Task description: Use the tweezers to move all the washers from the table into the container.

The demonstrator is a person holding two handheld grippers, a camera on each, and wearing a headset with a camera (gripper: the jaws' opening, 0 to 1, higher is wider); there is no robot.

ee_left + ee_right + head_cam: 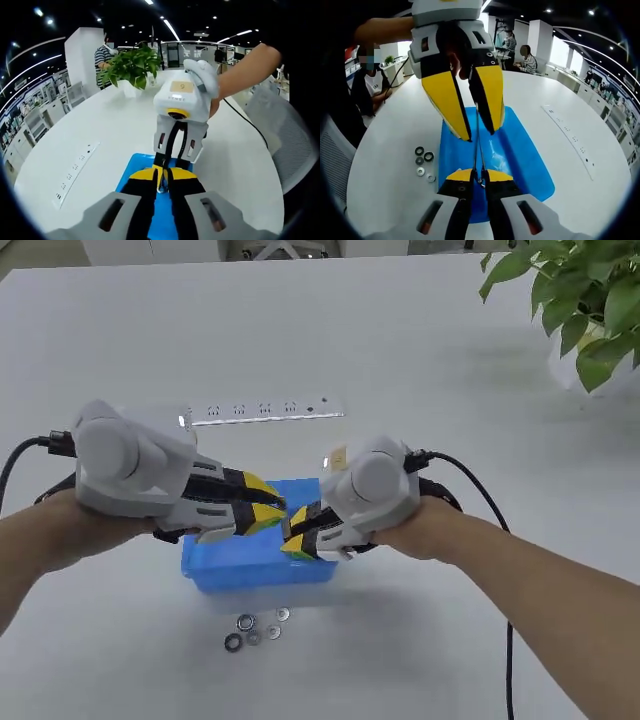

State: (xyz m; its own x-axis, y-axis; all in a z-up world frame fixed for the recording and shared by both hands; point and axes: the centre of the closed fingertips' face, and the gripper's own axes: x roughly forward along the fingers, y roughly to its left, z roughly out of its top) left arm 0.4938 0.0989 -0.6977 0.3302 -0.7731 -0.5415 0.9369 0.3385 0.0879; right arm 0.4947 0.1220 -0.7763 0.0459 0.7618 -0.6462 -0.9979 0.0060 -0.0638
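Note:
A blue container (260,568) (520,160) lies on the white table. Several metal washers (255,628) (422,161) lie loose on the table just beside it, nearer to me. Both grippers hang over the container and point at each other, tips almost touching. Thin metal tweezers (477,145) run between them. My left gripper (268,512) (160,177) (480,134) has its jaws closed around one end. My right gripper (295,535) (479,176) (172,161) is shut on the other end. The tweezer tips are hidden among the jaws.
A white power strip (265,410) (570,140) lies on the table beyond the container. A potted plant (580,300) (132,67) stands at the far right corner. People are at desks in the background. Cables trail from both grippers.

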